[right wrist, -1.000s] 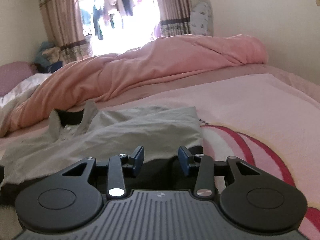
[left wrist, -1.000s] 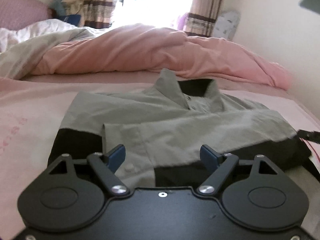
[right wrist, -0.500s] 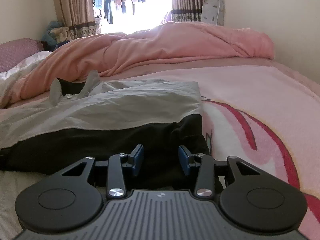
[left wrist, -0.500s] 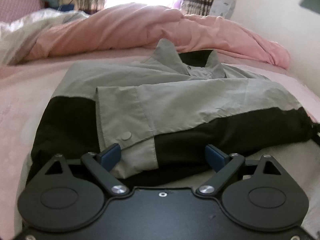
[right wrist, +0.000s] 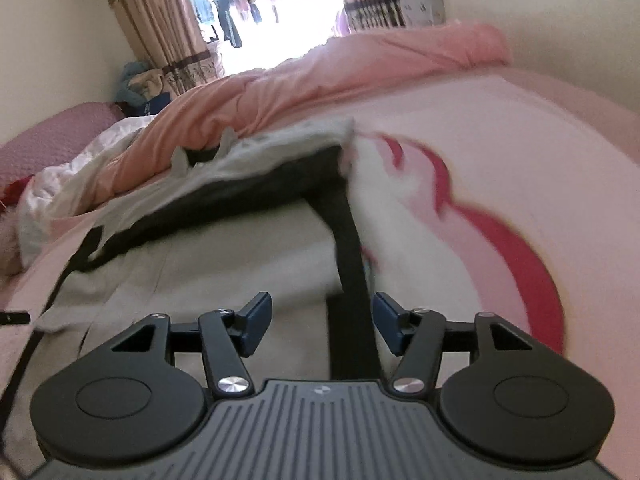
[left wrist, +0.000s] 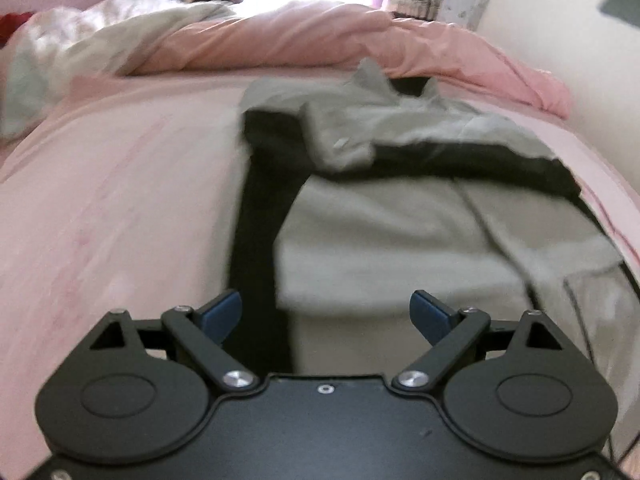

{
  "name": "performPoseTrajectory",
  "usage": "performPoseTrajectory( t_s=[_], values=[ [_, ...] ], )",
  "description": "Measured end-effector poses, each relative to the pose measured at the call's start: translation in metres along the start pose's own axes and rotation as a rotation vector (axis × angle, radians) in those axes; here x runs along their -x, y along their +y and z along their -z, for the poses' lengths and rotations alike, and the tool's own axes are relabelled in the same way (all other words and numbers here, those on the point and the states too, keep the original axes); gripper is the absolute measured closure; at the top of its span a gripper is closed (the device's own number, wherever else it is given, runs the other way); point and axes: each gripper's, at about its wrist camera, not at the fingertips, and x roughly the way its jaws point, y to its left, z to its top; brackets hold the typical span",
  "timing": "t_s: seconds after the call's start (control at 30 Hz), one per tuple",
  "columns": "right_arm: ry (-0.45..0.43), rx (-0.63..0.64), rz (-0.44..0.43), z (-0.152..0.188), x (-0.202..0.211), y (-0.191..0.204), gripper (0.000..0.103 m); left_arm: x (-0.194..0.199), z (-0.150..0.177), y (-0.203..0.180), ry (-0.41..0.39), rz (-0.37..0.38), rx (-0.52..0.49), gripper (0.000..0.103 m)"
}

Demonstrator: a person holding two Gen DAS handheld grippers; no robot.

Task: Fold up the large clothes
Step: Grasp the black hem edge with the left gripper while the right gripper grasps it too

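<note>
A grey and black jacket (left wrist: 400, 232) lies flat on the pink bed, collar at the far end, sleeves folded across the chest. It also shows in the right wrist view (right wrist: 240, 248). My left gripper (left wrist: 328, 312) is open over the jacket's near left part, with the black side strip between its fingers. My right gripper (right wrist: 322, 324) is open over the near right part, with the black side strip (right wrist: 352, 280) running between its fingers. Neither holds cloth. Both views are blurred by motion.
A rumpled pink duvet (left wrist: 320, 44) lies across the far side of the bed. A white quilt (left wrist: 52, 52) is bunched at the far left. The bedsheet (right wrist: 500, 208) has a red and white print at the right. Walls stand close on the right.
Both grippers have pulled back toward the jacket's near end and risen, so more of its lower grey body is in view. Both stay open.
</note>
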Motion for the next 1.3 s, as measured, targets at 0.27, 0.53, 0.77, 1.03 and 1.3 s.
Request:
performPoseTrajectory(
  t_s=[0.27, 0.53, 0.77, 1.03, 1.3],
  values=[
    [0.053, -0.131, -0.104, 0.053, 0.036, -0.024, 0.035, 0.051, 0.094, 0.043, 0.065, 0.05, 0.205, 0.01],
    [0.061, -0.168, -0.209, 0.071, 0.044, -0.016, 0.035, 0.074, 0.127, 0.042, 0.083, 0.198, 0.3, 0.011],
    [0.038, -0.183, -0.272, 0.073, 0.049, -0.012, 0.035, 0.081, 0.137, 0.027, 0.101, 0.261, 0.292, 0.011],
    [0.058, -0.177, -0.276, 0.077, 0.048, -0.008, 0.034, 0.075, 0.135, 0.04, 0.105, 0.296, 0.324, 0.02],
    [0.06, -0.138, -0.191, 0.08, 0.048, 0.0, 0.067, 0.078, 0.133, 0.034, 0.118, 0.17, 0.285, 0.088]
  ],
)
